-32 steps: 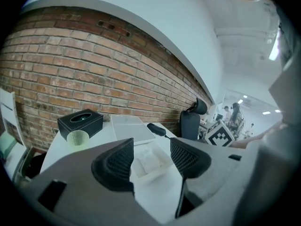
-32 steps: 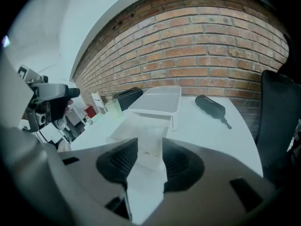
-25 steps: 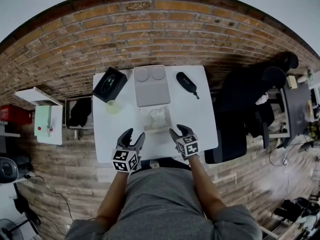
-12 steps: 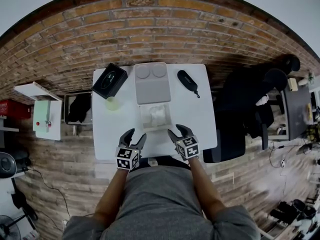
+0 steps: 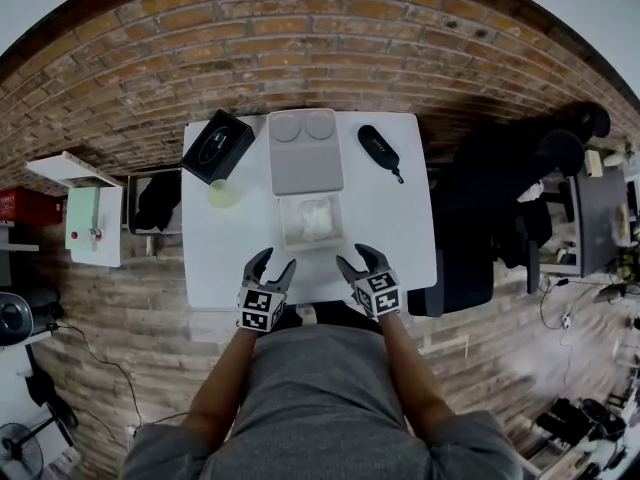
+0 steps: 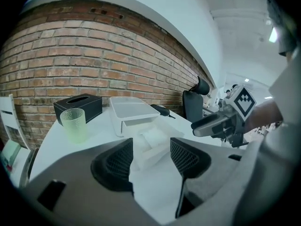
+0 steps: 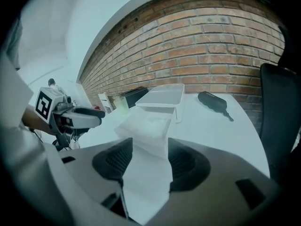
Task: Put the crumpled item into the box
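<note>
Seen from above, the head view alone looks down into the open box, where the crumpled item lies white inside. The box's lid lies flat against its far side. Left of the box and further back stand a black tissue box and a pale green cup; only the left gripper view shows the cup's dimpled wall. Nearer than the box and to its left, the left hand-held gripper has its jaws apart with nothing between them. To the box's near right, the right hand-held gripper is empty too, and its jaws have just been opening. Right of the lid lies a black case, clearest in the right gripper view. The white counter stands against a brick wall. On the plank floor a black chair stands right of the box.
</note>
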{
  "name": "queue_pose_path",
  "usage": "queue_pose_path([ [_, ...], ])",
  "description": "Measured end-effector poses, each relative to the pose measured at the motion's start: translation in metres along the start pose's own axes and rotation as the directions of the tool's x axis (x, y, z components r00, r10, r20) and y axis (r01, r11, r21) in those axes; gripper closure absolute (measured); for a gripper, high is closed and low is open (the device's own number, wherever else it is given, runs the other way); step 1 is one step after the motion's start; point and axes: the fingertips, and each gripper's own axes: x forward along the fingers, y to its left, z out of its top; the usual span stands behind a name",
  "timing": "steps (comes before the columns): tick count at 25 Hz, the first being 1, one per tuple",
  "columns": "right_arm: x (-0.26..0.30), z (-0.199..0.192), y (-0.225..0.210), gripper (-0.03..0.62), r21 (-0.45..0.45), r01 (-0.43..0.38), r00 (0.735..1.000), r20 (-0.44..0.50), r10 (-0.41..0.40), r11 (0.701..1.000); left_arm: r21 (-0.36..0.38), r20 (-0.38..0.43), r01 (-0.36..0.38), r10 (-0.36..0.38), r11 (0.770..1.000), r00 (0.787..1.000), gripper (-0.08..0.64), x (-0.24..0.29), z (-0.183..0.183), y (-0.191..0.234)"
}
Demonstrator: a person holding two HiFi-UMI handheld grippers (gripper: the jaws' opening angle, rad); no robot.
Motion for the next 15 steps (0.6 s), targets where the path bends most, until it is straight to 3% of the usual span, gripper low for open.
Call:
queue_pose_path([
  [4, 0.004, -0.013, 0.003, 0.347, 0.001, -0.010, 1.000, -0.018, 0.010, 1.000, -0.034, -0.027, -0.004, 0.003, 0.999, 1.000, 0.325, 0.003, -0.009, -0.001],
  [15, 0.019, -0.022, -0.002, 0.347, -0.024, -0.026, 0.999, -0.039, 0.025, 0.999, -0.044, -0.082, -0.027, 0.024, 0.999, 0.996, 0.325, 0.018, -0.032, 0.004],
])
